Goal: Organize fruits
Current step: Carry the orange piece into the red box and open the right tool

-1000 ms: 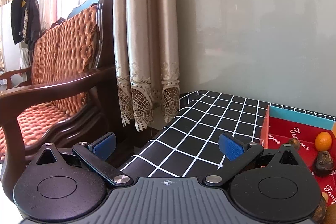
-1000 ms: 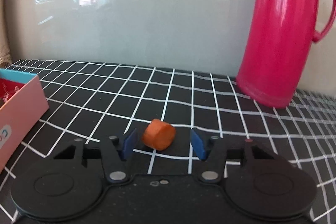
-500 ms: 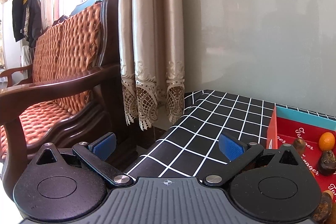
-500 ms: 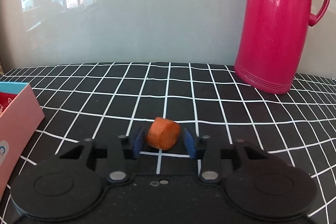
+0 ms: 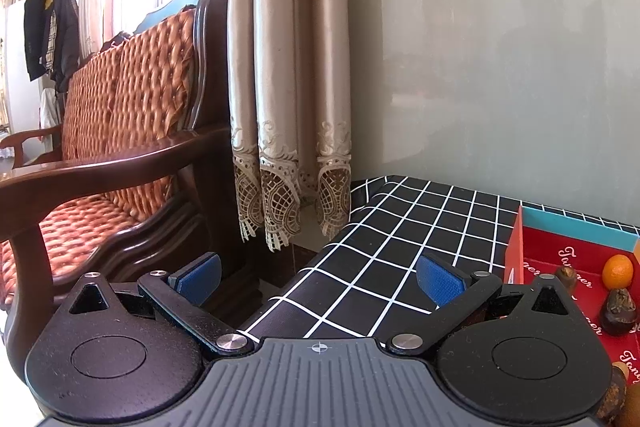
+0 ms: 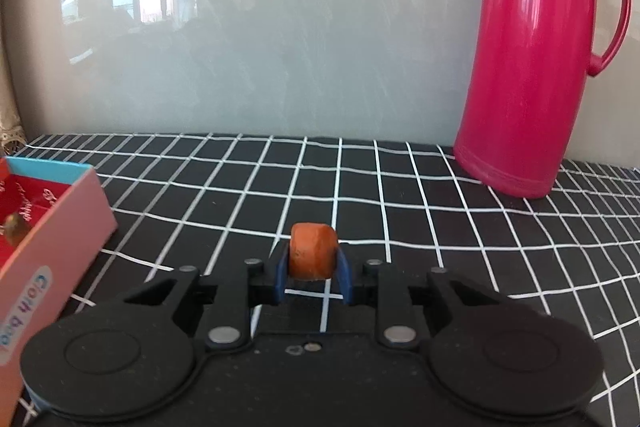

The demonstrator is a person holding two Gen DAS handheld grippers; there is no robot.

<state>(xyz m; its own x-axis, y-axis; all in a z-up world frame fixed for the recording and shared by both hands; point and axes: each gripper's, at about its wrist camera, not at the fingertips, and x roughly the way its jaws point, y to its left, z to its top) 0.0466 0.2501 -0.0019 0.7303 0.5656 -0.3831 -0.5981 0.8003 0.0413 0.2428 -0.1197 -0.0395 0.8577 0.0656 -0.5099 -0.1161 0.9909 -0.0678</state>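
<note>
Orange, the stubby fruit piece (image 6: 313,250) sat pinched between the right gripper (image 6: 313,273) pads, seen only by the right wrist view, with the pink flask (image 6: 536,59) at two o'clock, while the left gripper (image 5: 318,277), jaws wide and empty, angled over the table edge (image 5: 340,235), the fruit box (image 5: 576,241) at three o'clock.

- My right gripper (image 6: 313,277) pinches a stubby orange cylindrical fruit piece (image 6: 312,250) between blue pads.
- Tall pink plastic jug (image 6: 536,59) stands far right; pink cardboard box (image 6: 56,235) sits left.
</note>
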